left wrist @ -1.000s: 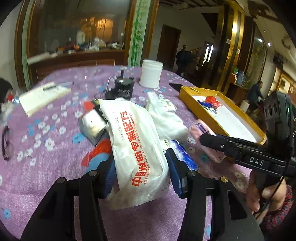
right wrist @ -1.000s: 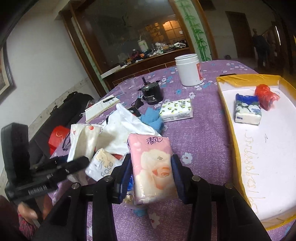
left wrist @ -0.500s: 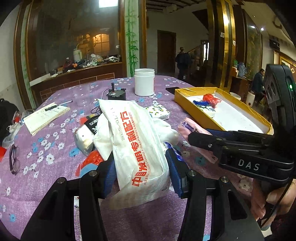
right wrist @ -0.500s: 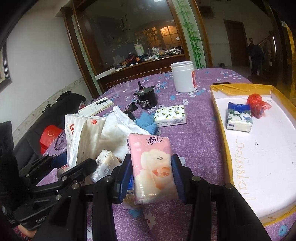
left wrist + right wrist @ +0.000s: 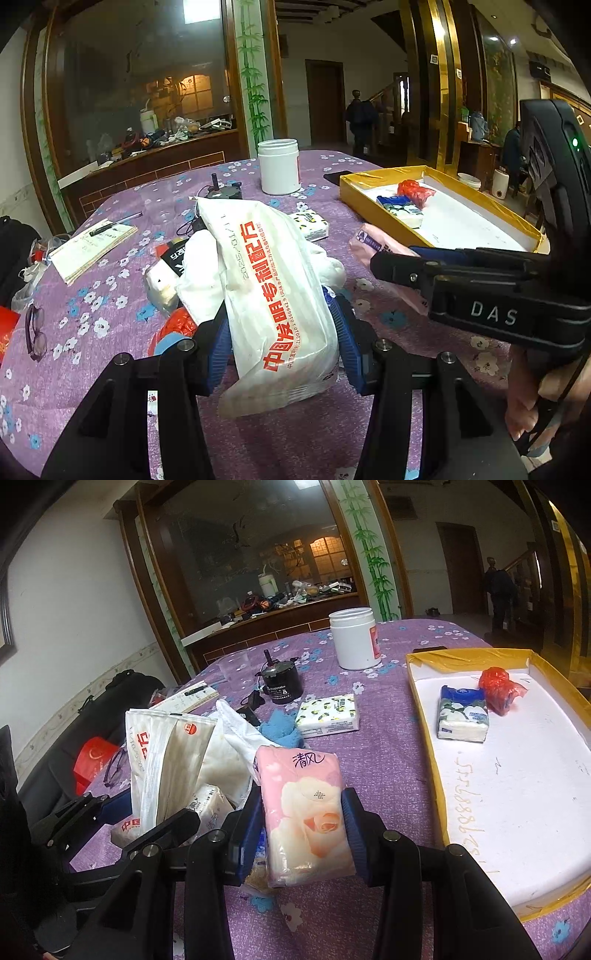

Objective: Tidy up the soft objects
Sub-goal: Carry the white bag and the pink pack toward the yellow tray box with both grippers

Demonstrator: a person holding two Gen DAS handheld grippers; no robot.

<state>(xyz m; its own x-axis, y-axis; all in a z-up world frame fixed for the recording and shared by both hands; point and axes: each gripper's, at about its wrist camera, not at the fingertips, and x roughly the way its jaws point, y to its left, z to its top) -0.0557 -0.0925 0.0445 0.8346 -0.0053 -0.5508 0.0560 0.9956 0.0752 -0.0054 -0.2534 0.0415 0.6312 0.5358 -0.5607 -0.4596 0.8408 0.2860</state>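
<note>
My left gripper is shut on a white plastic bag with red print, held above the purple flowered tablecloth; the bag also shows in the right wrist view. My right gripper is shut on a pink tissue pack, which shows in the left wrist view. A yellow-rimmed white box lies to the right and holds a blue tissue pack and a red bag. A green-patterned tissue pack and a blue cloth lie on the table.
A white jar, a black motor, a notebook with a pen, glasses and a heap of packets and a red bag sit on the table. A wooden counter stands behind.
Both grippers have risen and tilted up with their loads, so the table looks lower and the room higher. The right gripper has come closer beside the left one.
</note>
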